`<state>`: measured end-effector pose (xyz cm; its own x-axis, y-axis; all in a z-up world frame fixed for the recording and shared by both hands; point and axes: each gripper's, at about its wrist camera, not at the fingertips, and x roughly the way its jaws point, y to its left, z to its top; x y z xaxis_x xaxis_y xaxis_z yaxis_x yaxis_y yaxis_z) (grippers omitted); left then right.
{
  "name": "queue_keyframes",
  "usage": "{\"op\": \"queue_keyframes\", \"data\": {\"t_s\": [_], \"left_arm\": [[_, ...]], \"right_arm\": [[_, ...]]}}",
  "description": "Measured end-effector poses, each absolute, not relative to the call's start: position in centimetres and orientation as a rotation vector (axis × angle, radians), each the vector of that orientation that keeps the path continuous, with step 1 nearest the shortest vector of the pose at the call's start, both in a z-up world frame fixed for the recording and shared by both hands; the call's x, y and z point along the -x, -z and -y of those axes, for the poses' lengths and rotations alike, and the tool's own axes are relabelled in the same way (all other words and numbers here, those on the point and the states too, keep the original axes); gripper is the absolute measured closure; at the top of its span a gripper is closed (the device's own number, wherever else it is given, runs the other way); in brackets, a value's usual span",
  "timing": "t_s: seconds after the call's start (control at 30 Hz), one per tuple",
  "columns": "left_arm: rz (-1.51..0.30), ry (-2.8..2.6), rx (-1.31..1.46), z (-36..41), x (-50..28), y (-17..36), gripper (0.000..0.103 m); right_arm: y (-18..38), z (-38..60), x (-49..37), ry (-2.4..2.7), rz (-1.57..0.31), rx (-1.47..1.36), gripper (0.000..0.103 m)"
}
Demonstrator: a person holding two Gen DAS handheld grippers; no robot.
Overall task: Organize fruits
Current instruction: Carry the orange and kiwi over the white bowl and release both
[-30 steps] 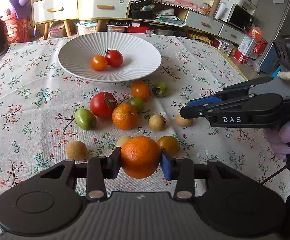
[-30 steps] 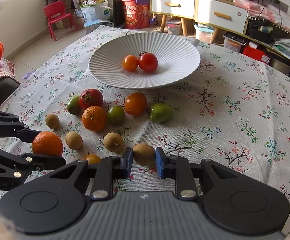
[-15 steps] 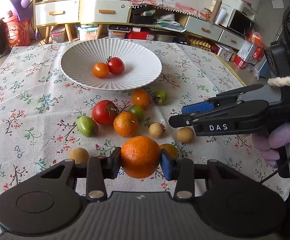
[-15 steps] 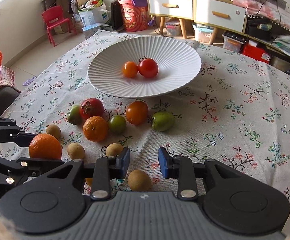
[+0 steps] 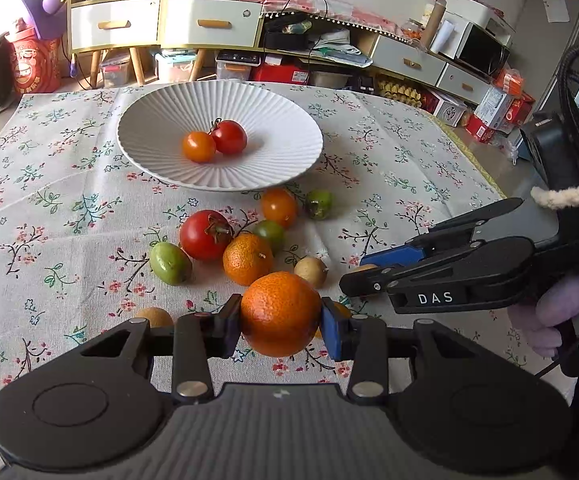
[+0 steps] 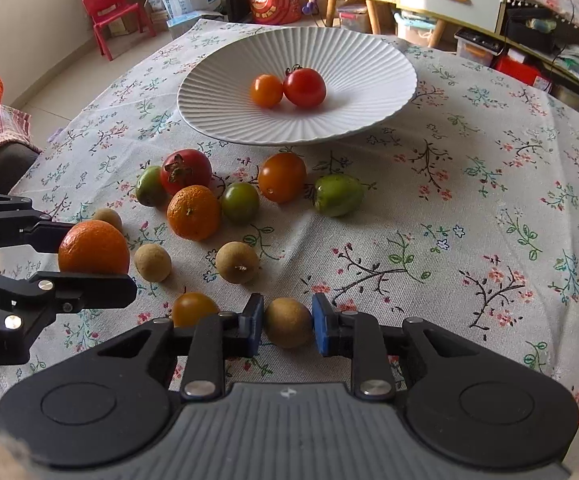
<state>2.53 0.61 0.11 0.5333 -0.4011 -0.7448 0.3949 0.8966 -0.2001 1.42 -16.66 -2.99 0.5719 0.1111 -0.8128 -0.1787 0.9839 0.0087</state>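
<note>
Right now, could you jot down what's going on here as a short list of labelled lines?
Surface: floral tablecloth
Plate: white, ribbed; holds one red tomato and one small orange tomato
Left gripper: shut on an orange
Right gripper: its jaws have just been closing, now shut on a small brown fruit
Loose on cloth: about ten more fruits, red, orange, green and brown

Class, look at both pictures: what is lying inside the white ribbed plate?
Inside the plate lie an orange tomato and a red tomato, touching. Nothing covers it.
</note>
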Motion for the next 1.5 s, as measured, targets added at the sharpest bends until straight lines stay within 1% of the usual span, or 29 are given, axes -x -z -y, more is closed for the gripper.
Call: {"op": "queue_keyframes", "data": {"t_s": [0.4, 0.53, 0.67, 0.77, 1.13, 1.5], "left_arm": [[-0.824, 0.463, 0.077, -1.1, -4.6, -2.3, 0.067], [-0.802, 0.442, 0.087, -1.4, -6.8, -3.0, 0.067], [-0.773, 0.413, 0.039, -1.2, -9.8, -2.9, 0.067], [-0.784, 0.389, 0.041, -1.3, -12.4, -2.6, 0.067], [-0.796, 0.423, 0.147, -1.8, -18.3, -1.5, 0.067], [-0.811, 0.456, 0.199, -2.2, -20.3, 0.8, 0.067]], "right_arm": [[-0.1, 16.5, -1.7, -0.166, -0.812, 0.059, 0.080], [-0.9, 16.9, -2.5, -0.149, -0.761, 0.047, 0.080], [-2.0, 17.5, -4.0, -0.144, -0.711, 0.015, 0.080], [-2.3, 17.8, -5.8, -0.141, -0.685, -0.003, 0.080], [-0.5, 18.1, -10.8, -0.113, -0.681, -0.009, 0.080], [0.2, 19.7, -14.1, -0.081, -0.692, -0.182, 0.080]]}}
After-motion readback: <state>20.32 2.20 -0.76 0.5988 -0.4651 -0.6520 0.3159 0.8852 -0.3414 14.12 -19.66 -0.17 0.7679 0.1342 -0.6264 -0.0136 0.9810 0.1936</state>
